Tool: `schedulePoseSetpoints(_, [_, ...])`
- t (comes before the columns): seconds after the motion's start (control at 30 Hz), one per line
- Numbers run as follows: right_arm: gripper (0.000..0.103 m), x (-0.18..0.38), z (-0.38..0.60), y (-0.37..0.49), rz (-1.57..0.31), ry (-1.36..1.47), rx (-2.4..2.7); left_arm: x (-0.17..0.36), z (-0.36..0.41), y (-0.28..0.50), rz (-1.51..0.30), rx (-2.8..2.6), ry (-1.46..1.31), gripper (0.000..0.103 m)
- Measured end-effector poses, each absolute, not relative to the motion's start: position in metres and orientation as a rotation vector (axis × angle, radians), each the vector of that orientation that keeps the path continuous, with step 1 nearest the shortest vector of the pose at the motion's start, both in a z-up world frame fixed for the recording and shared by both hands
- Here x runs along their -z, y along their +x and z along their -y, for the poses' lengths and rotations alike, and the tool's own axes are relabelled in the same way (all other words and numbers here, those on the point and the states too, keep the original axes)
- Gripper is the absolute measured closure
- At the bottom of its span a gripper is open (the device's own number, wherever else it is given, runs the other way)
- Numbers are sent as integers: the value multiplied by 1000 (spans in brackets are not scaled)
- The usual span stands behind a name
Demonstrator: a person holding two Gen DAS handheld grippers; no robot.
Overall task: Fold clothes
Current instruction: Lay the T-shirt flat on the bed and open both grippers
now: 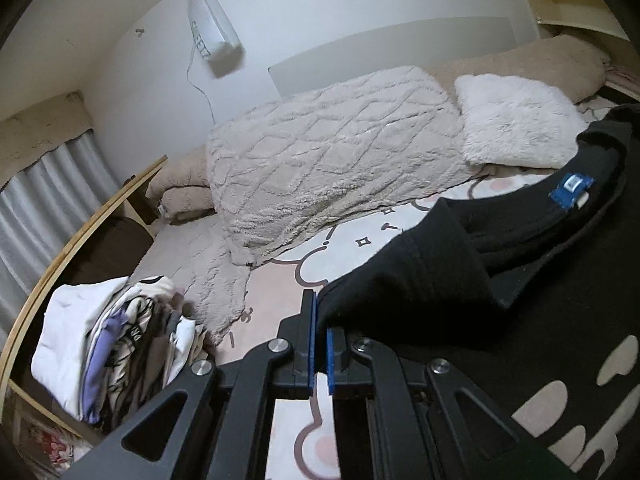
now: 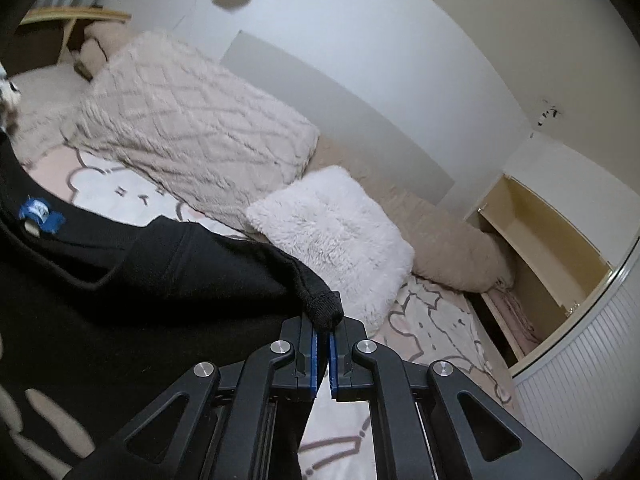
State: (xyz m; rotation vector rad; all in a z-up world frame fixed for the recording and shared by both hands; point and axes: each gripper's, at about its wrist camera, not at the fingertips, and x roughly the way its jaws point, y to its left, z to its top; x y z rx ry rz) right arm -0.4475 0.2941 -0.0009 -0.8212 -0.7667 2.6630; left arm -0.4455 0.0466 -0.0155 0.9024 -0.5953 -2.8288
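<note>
A black sweatshirt (image 1: pixel 500 304) with a blue neck label (image 1: pixel 570 190) and pale print hangs between my two grippers above the bed. My left gripper (image 1: pixel 320 320) is shut on one shoulder edge of it, at the lower middle of the left wrist view. The same sweatshirt (image 2: pixel 120 300) fills the left of the right wrist view, its label (image 2: pixel 40 214) at far left. My right gripper (image 2: pixel 322 326) is shut on its other shoulder edge, a knit corner bunched above the blue pads (image 2: pixel 313 356).
A bed sheet (image 1: pixel 280 280) with pale cartoon print lies below. A beige textured blanket (image 1: pixel 328 160) and a white fluffy cushion (image 1: pixel 516 120) lie on it. A pile of clothes (image 1: pixel 116 344) sits at the bed's left edge. A shelf unit (image 2: pixel 552 248) stands right.
</note>
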Motion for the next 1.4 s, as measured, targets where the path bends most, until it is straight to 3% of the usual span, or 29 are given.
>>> schedulePoseSetpoints(0.13, [99,16,-302,-468,759,-867,-2647,41,-56,-478,625,2771,1025,98])
schedulePoseSetpoints(0.33, [99,45,-302,-472,741,-1052,-2686,82,-54,-462,767,2731,1195,94])
schedulePoseSetpoints(0.47, [99,78,-299,-455,788,-1207,-2681,105,-53,-452,770,2724,1273,93])
schedulePoseSetpoints(0.5, [99,84,-297,-452,798,-1206,-2676,109,-53,-452,735,2728,1301,86])
schedulePoseSetpoints(0.53, [99,88,-297,-454,769,-1227,-2673,110,-51,-452,701,2725,1311,60])
schedulePoseSetpoints(0.57, [92,93,-297,-457,727,-1257,-2670,112,-50,-452,668,2722,1320,34])
schedulePoseSetpoints(0.6, [64,97,-296,-460,686,-1287,-2667,113,-48,-452,636,2720,1327,30])
schedulePoseSetpoints(0.67, [18,98,-310,-454,565,-1355,-2688,111,-45,-448,621,2735,1312,30])
schedulePoseSetpoints(0.83, [18,95,-351,-434,232,-1519,-2727,104,-18,-417,530,2786,1326,30])
schedulePoseSetpoints(1.0, [18,92,-392,-415,-118,-1666,-2726,113,24,-359,366,2832,1518,30])
schedulePoseSetpoints(1.23, [19,120,-419,-293,-238,-1728,-2647,141,67,-244,283,2802,1683,30])
schedulePoseSetpoints(1.3, [40,129,-426,-257,-267,-1743,-2623,146,74,-210,229,2795,1748,30])
schedulePoseSetpoints(1.4, [62,141,-437,-203,-310,-1765,-2587,145,81,-161,127,2796,1829,41])
